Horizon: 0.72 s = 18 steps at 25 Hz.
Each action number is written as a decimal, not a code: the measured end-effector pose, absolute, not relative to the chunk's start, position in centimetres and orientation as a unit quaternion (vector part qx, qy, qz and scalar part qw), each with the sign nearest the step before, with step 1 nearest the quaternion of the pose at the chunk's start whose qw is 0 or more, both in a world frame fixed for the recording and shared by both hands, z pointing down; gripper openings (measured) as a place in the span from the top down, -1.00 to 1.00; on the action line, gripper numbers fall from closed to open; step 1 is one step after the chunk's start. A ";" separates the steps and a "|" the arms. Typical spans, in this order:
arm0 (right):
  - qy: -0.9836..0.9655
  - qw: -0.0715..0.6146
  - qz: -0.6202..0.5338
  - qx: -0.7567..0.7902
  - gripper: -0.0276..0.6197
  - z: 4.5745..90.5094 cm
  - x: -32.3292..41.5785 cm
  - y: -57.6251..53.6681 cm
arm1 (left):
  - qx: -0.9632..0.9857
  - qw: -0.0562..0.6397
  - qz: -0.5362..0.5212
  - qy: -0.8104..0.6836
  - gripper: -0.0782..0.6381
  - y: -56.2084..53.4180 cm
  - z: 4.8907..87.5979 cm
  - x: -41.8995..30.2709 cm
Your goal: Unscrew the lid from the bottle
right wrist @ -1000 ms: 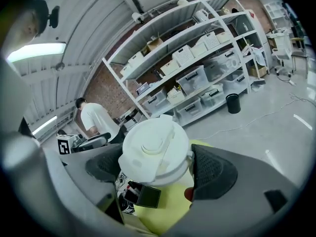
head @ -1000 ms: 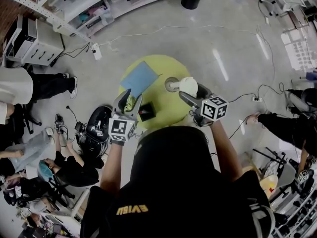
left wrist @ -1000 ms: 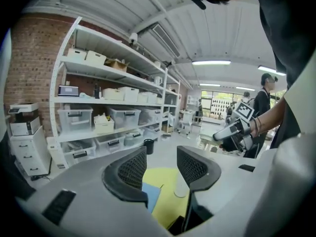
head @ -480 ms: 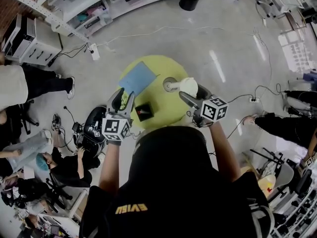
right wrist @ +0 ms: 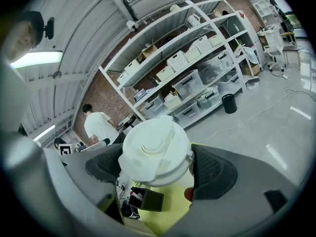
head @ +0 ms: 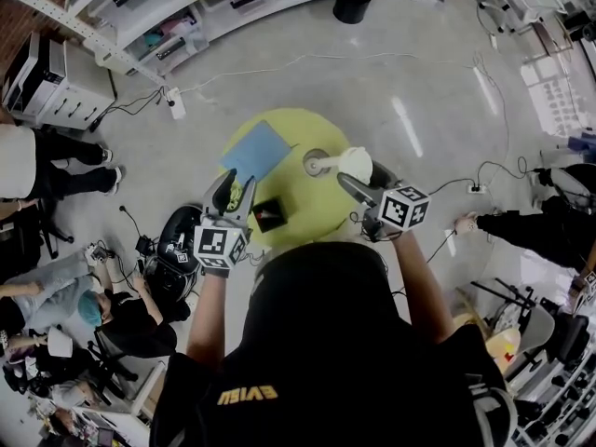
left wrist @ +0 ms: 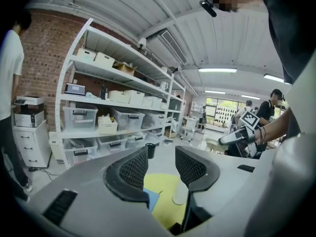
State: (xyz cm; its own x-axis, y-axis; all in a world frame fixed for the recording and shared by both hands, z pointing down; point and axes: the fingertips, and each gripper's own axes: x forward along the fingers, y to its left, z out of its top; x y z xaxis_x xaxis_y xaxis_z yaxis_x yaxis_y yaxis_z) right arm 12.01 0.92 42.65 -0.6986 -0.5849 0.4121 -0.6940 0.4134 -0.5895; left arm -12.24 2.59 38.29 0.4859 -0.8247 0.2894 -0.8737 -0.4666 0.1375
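A white lid [right wrist: 155, 154] sits between the jaws of my right gripper [right wrist: 155, 164], both pads against its sides. In the head view this right gripper [head: 361, 171] holds the lid [head: 355, 162] just right of the pale bottle [head: 318, 162], which stands on the round yellow table [head: 307, 203]. Whether lid and bottle touch I cannot tell. My left gripper [head: 236, 186] hovers over the table's left edge; its jaws have just been closing a little, with nothing between them. Past the left gripper [left wrist: 162, 157] the bottle [left wrist: 180, 194] shows on the table.
A blue sheet [head: 254, 152] and a small black box [head: 268, 214] lie on the table. Black equipment [head: 182, 245] and seated people are on the floor at the left. Shelving with bins [left wrist: 98, 117] lines the far wall; a black bucket [head: 352, 3] stands beside it.
My left gripper has drifted slightly left and its jaws stand a bit narrower. The right gripper and lid stay put. The people at the left have shifted.
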 end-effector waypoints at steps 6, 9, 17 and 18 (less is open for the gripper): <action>-0.838 0.065 0.384 0.383 -0.40 42.3 12.5 0.8 | 0.856 0.134 0.093 -0.490 0.29 2.6 38.4 -11.4; -0.837 0.062 0.384 0.383 -0.40 42.0 12.5 0.9 | 0.858 0.133 0.093 -0.487 0.29 2.7 38.3 -11.3; -0.834 0.044 0.391 0.386 -0.40 41.5 13.3 0.9 | 0.860 0.131 0.095 -0.484 0.29 2.9 38.3 -10.5; -0.834 0.043 0.391 0.387 -0.40 41.5 13.4 1.0 | 0.860 0.131 0.095 -0.483 0.29 2.9 38.3 -10.5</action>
State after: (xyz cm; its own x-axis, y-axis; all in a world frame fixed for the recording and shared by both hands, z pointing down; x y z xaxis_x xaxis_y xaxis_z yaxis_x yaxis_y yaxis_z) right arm 13.36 0.96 41.46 -0.6970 -0.6111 0.3752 -0.6790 0.3943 -0.6192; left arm -10.50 2.93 38.29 0.5148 -0.8068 0.2900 -0.8565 -0.4986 0.1334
